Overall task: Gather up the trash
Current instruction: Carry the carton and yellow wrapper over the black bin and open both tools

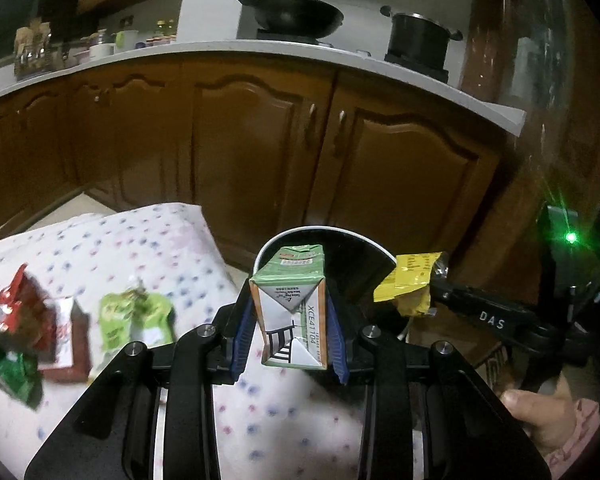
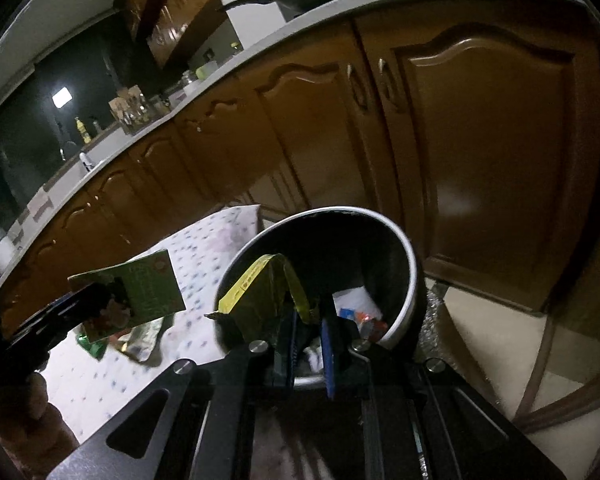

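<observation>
My left gripper [image 1: 288, 286] is shut on a green and white drink carton [image 1: 296, 312], held upright between the blue pads. Just behind it stands a dark trash bin with a white rim [image 1: 320, 231]. In the right wrist view my right gripper [image 2: 310, 318] is shut on a crumpled yellow wrapper [image 2: 260, 294] over the near edge of the bin [image 2: 406, 264], which holds white and red scraps [image 2: 358, 310]. The left gripper [image 2: 94, 300] with the carton [image 2: 144, 286] shows at the left there. The right gripper [image 1: 436, 284] and the wrapper [image 1: 408, 284] show at the right of the left view.
A table under a dotted white cloth [image 1: 172, 240] carries a red wrapper [image 1: 16, 306], a red and white box [image 1: 70, 340], a green pouch [image 1: 136, 316] and a green wrapper [image 1: 14, 372]. Brown cabinet doors [image 1: 260, 140] stand close behind the bin. A hand [image 1: 540, 416] holds the right gripper.
</observation>
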### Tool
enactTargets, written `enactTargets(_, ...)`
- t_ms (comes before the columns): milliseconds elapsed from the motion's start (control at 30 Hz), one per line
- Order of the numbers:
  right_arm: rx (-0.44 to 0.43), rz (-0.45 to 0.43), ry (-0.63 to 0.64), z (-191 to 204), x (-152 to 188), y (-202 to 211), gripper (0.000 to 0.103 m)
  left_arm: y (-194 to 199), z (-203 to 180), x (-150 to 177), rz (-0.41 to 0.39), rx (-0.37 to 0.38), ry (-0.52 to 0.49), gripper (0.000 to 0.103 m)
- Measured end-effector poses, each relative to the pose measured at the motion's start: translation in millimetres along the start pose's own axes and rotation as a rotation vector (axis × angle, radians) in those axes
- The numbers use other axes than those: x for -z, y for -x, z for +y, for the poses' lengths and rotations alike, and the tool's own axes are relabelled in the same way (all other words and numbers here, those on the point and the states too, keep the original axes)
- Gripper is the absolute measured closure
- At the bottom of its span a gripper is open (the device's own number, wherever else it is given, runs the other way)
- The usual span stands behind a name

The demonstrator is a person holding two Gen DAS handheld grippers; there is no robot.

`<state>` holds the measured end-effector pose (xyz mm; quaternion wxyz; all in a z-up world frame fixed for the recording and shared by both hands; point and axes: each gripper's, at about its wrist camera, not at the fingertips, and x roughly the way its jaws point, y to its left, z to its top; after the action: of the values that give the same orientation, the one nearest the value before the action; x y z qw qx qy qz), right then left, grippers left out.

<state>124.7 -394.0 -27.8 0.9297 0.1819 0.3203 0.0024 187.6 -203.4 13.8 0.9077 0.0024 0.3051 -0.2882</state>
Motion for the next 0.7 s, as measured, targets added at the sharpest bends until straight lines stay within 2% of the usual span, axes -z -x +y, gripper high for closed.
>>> enactTargets(600,0.055,0.135,0.033,-14,-13,-46,0.087,-73,-12,-5,0.146,-0.004,-0.023,0.072)
enactTargets(700,0.056,0.15,0.028,-17,-16,-48,0.08,-78,-12,-4,0.164,-0.004,-0.023,0.071)
